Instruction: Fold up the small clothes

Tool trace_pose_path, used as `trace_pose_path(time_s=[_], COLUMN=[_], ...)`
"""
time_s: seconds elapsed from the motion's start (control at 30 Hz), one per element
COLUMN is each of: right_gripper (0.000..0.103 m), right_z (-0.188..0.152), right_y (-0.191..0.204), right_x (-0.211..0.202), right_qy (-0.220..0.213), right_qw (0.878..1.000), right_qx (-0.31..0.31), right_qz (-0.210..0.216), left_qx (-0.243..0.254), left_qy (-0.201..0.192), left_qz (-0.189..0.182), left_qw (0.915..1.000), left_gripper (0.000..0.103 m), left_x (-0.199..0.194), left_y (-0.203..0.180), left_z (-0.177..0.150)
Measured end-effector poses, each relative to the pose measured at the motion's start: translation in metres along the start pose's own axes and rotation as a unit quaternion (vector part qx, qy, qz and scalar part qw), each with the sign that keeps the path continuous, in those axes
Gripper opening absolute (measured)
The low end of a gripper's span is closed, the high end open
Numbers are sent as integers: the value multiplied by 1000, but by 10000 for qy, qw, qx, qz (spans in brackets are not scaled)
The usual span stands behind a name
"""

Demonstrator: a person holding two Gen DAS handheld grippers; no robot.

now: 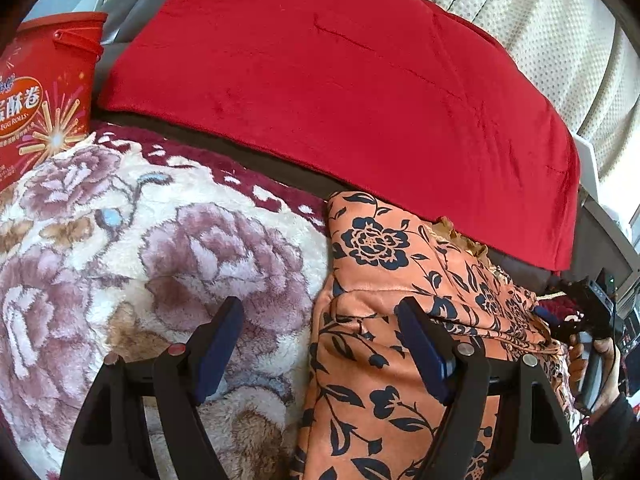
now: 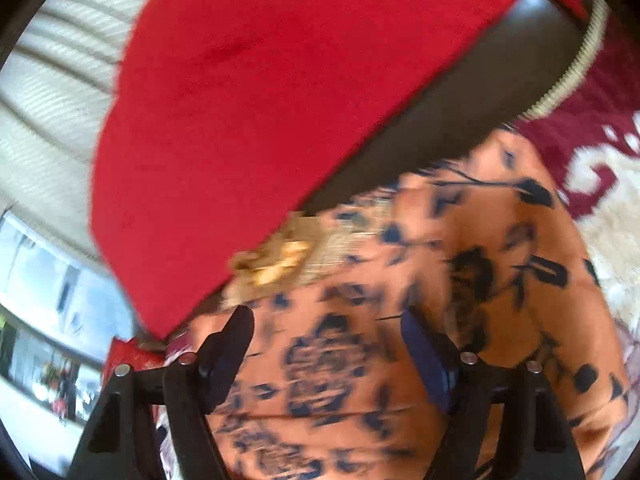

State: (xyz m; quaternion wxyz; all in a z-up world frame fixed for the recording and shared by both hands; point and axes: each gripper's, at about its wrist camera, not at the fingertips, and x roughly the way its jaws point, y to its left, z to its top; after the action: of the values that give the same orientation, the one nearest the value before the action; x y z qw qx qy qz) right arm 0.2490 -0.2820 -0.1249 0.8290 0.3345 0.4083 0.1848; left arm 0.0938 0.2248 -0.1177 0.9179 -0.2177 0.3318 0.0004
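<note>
Clearly the red tub [image 1: 48, 92] reads "EGG ROLLS"; both claws, left claw [image 1: 320, 316] and right claw [image 2: 326, 328], gape empty above the orange floral garment [image 1: 380, 360].

The right wrist view is smeared by motion, so the orange flowered garment [image 2: 400, 320] shows only blurred dark blotches. In the left wrist view the red tin [image 1: 44, 92] is cut off at the upper left, its lettering partly lost.
</note>
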Motion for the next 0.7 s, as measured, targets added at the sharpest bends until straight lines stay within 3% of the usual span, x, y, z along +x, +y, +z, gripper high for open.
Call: trace_pose_path(time_s=[0.03, 0.1, 0.13, 0.2, 0.3, 0.37, 0.43, 0.53, 0.7], right_gripper=[85, 88, 87, 89, 89, 89, 89, 89, 89], right_z=[-2, -5, -5, -9, -21, -32, -49, -77, -140], right_y=[7, 1, -9, -2, 22, 30, 22, 5, -45], right_x=[-1, 12, 21, 4, -34, -81, -132, -169, -227], right_qy=[-9, 179, 367, 110, 26, -103, -33, 290, 631], right_qw=[9996, 9983, 9979, 9989, 9989, 9975, 9957, 9941, 9940], right_qx=[-228, -334, -169, -125, -446, -697, -895, -997, -891], right_qz=[136, -437, -504, -429, -143, 34, 253, 317, 8], left_qx=[-4, 25, 47, 24, -91, -94, 41, 103, 36], left_qy=[31, 119, 179, 262, 390, 393, 431, 591, 913], left_qz=[5, 127, 211, 268, 265, 103, 15, -132, -178], left_qw=[10000, 9998, 9996, 9993, 9988, 9991, 9991, 9981, 9957], left_gripper=[80, 80, 80, 80, 80, 80, 80, 83, 83], left_x=[3, 10, 11, 9, -5, -26, -53, -90, -128], left_y=[0, 0, 2, 7, 13, 15, 15, 21, 27], left_z=[-1, -5, -6, -11, -16, -23, -34, -59, -102])
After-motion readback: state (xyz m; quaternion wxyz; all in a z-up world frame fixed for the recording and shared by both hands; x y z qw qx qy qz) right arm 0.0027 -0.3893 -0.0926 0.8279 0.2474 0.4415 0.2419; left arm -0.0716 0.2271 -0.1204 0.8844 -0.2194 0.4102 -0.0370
